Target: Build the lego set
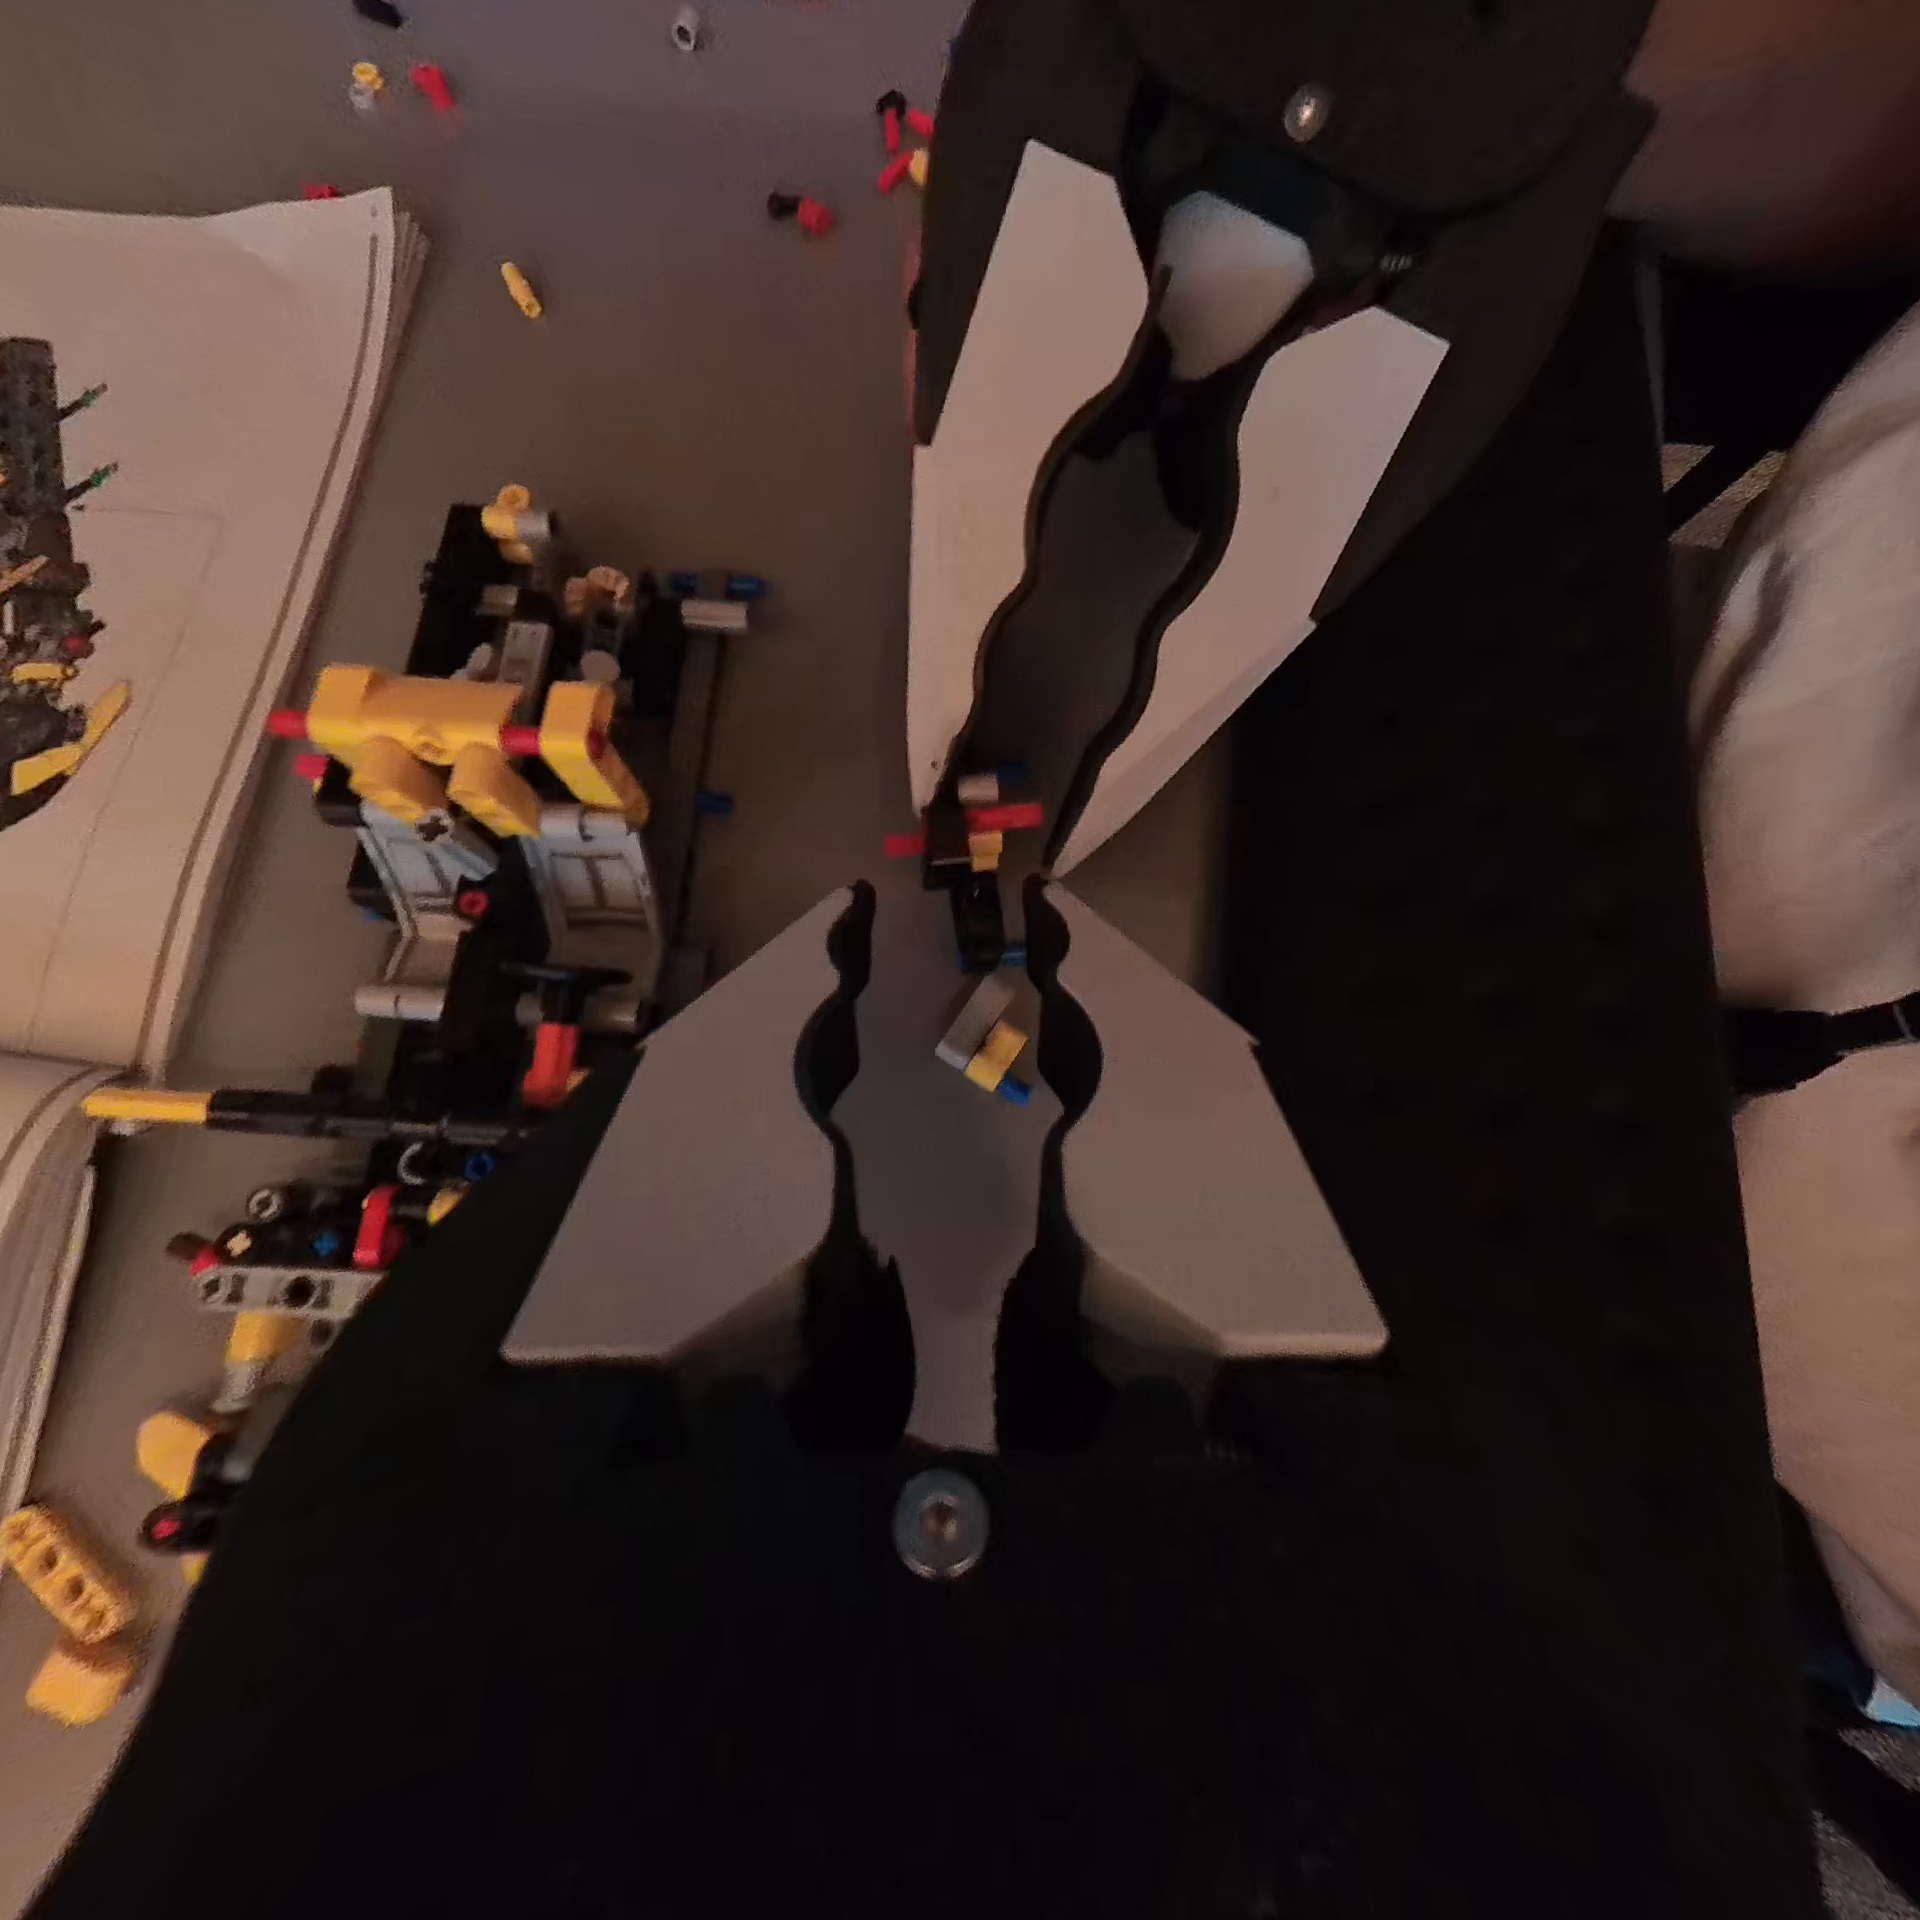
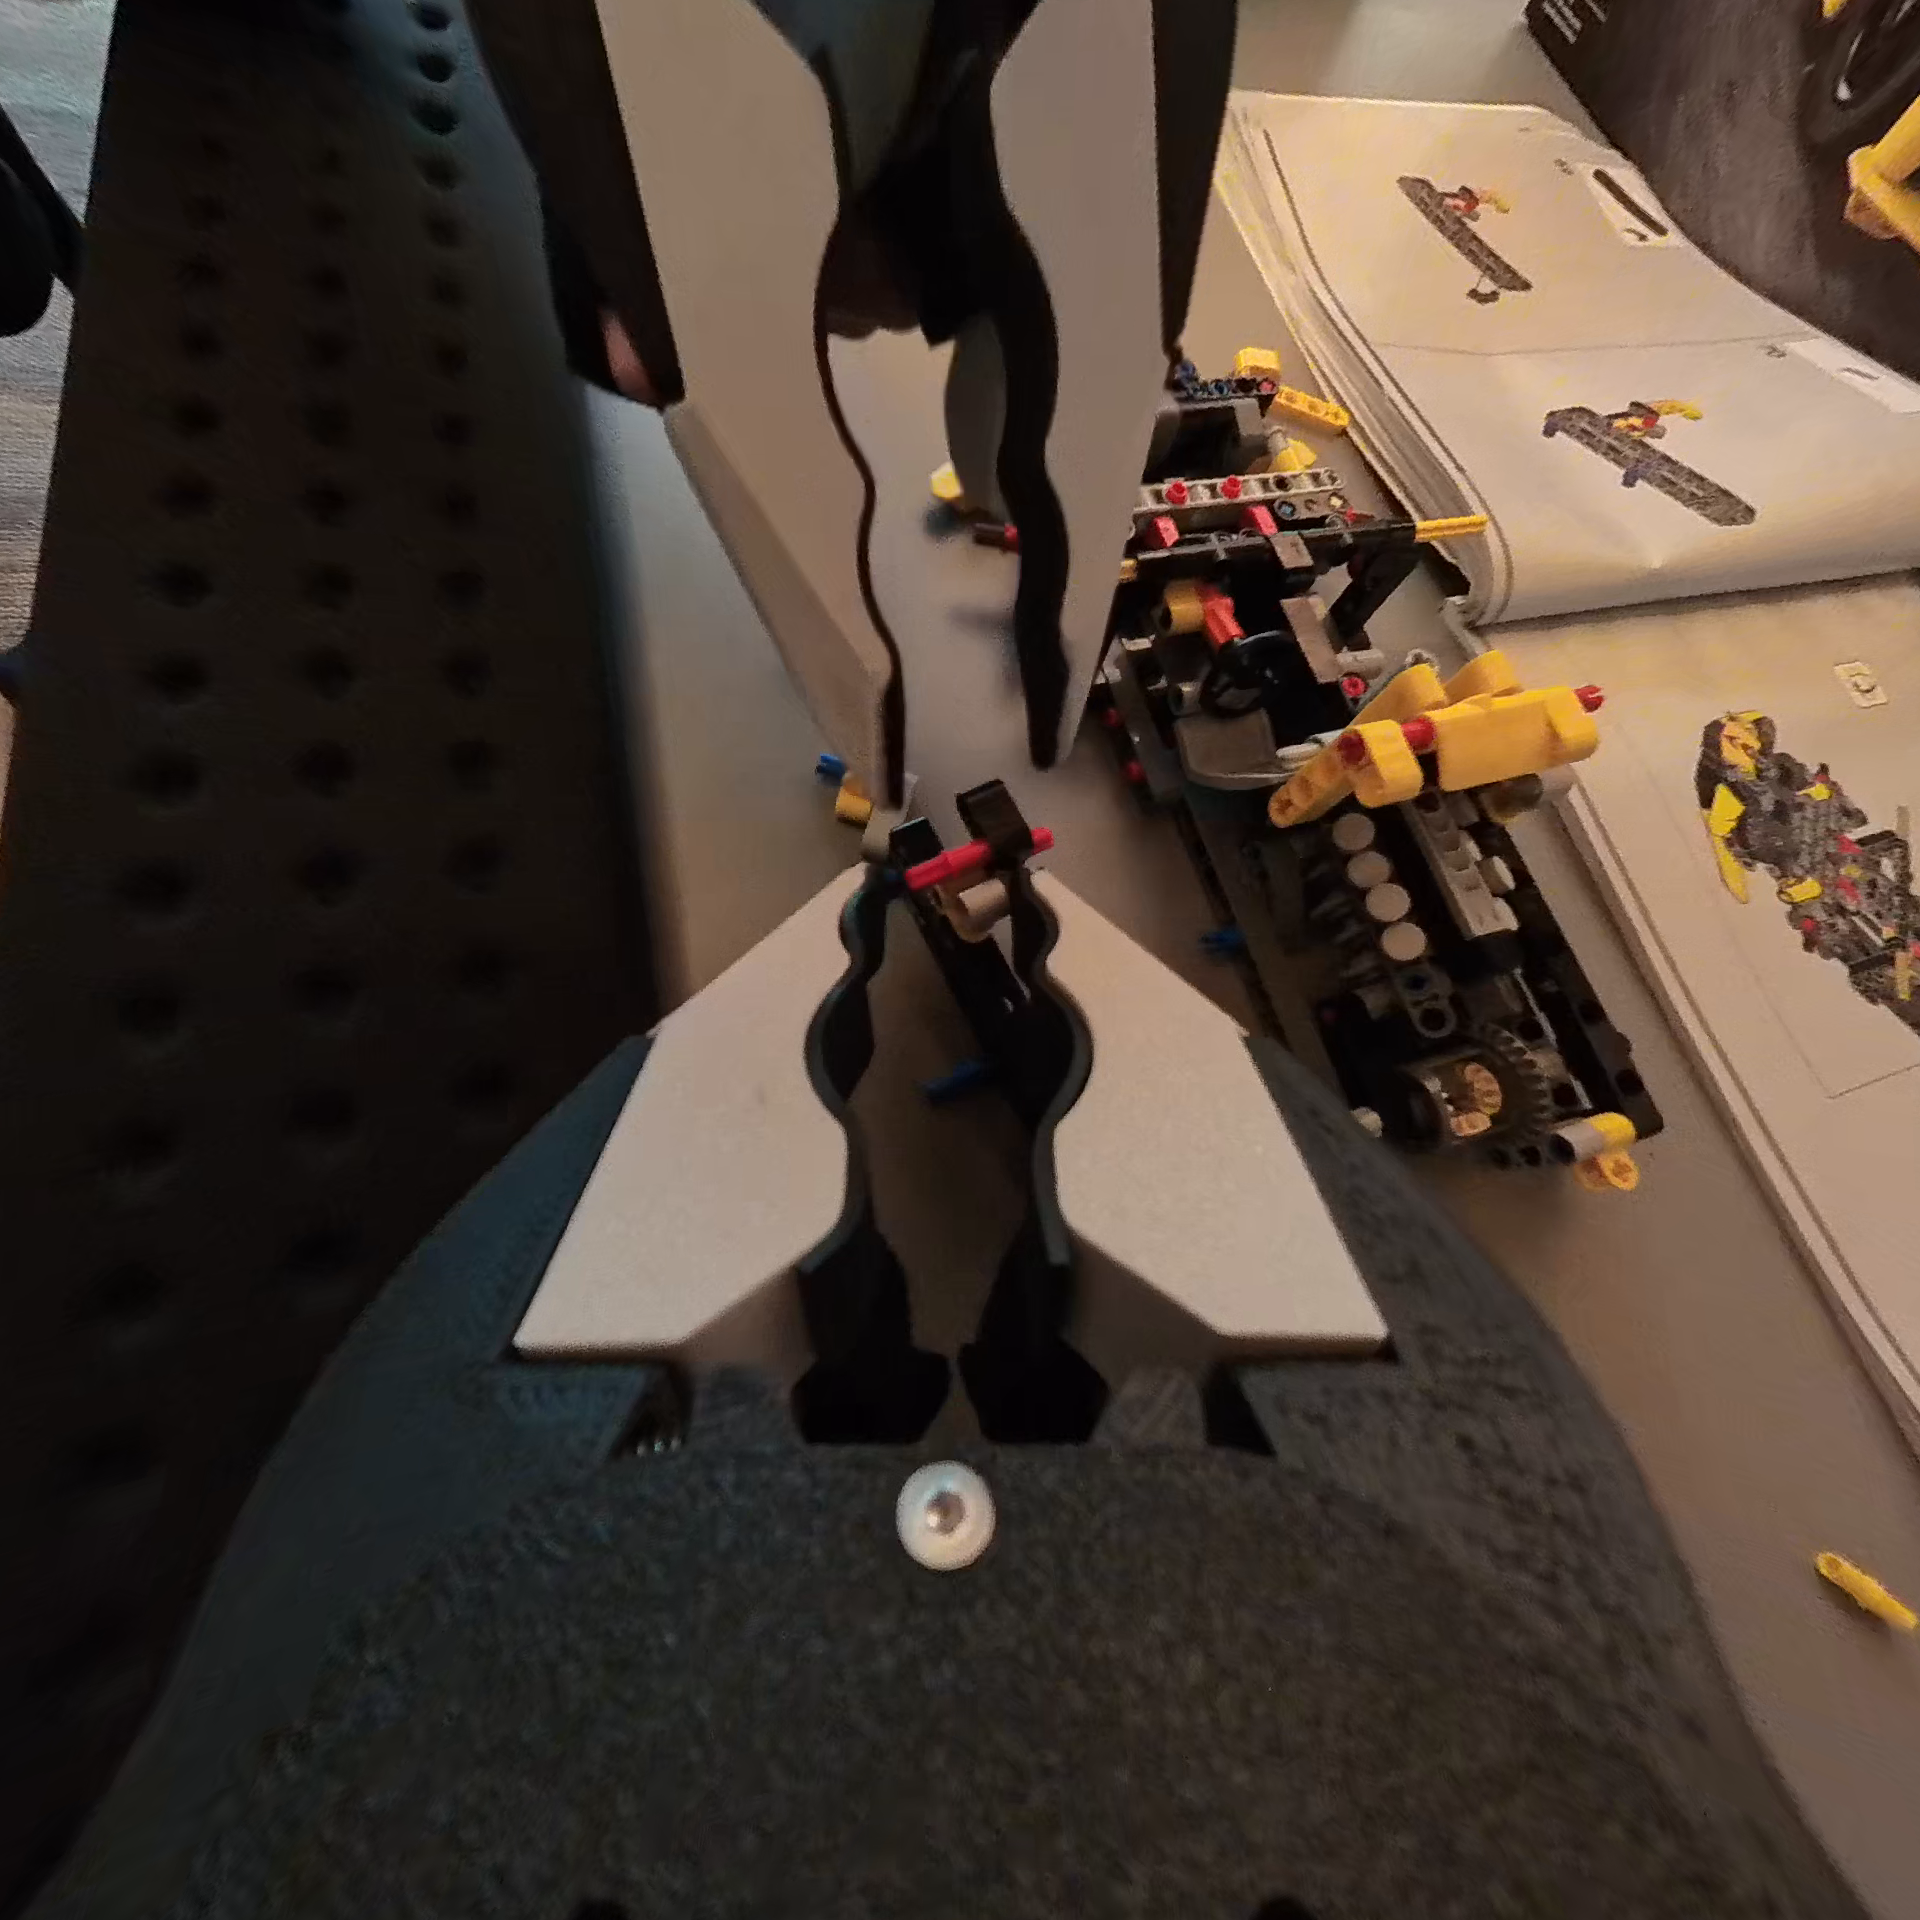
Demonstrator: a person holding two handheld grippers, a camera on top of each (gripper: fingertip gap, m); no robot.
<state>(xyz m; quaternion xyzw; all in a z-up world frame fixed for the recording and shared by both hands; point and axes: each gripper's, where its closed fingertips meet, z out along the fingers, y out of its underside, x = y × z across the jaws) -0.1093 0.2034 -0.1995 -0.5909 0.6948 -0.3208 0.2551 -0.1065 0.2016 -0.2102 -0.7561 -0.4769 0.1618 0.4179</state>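
I am clamping my right hand-held gripper (image 2: 948, 883) on the small black sub-assembly (image 2: 961, 914) above the tabletop (image 2: 727, 623), left of the chassis (image 2: 1382, 883), while my left hand-held gripper (image 1: 940, 894) is hanging apart opposite; a careless nudge could pop its red axle (image 2: 977, 857) loose.

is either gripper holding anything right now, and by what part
The right gripper is shut on the small black sub-assembly, gripping its black beam. The left gripper is open, holding nothing.
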